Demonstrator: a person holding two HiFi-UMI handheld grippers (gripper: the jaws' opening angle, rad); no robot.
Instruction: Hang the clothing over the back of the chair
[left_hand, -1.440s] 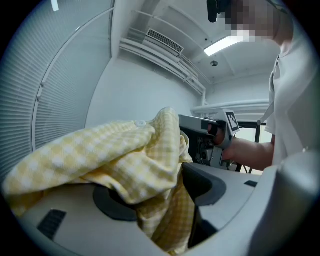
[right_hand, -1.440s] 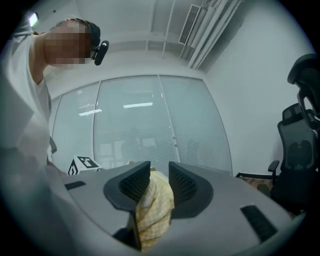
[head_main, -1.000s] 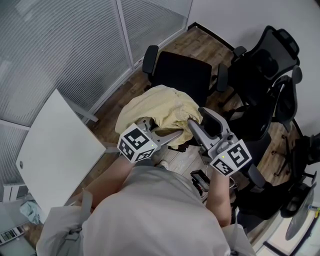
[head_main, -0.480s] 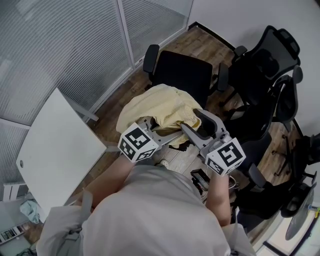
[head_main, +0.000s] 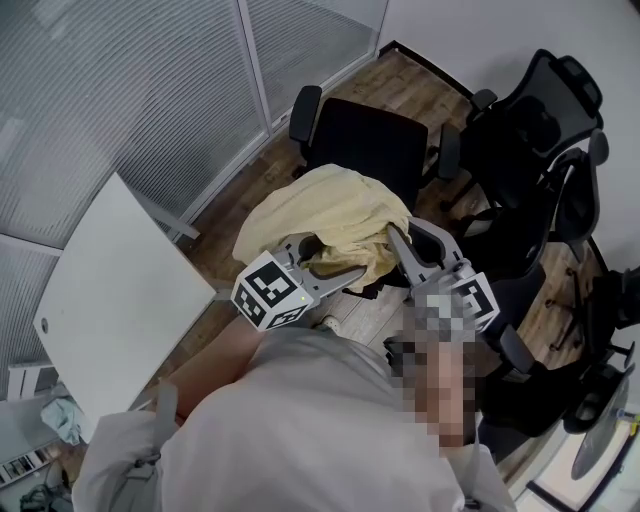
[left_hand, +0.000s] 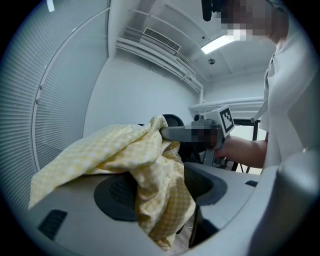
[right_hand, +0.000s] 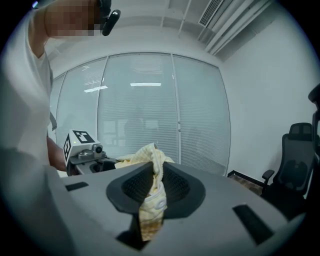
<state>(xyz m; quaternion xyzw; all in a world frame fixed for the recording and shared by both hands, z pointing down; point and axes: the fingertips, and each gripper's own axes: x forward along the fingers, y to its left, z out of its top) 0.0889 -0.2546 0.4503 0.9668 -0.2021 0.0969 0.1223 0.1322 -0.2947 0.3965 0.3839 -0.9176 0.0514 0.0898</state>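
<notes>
Closing right gripper (right_hand: 155, 187) onto a fold of the yellow clothing (head_main: 320, 210) — wide open a moment ago — left gripper (left_hand: 162, 190) fully spread, fabric only draped between its jaws; reads as a re-grip, bundle bunched just by the black chair (head_main: 365, 150), not hung yet.

Chair (head_main: 365, 150) back apparently hidden under yellow clothing (head_main: 320, 210); its base unseen; right-side office chairs (head_main: 560, 180) cut by frame edge.

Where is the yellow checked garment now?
Head view centre: yellow checked garment bunched at the black office chair's near edge, a fold between the closing right claw's jaws.
</notes>
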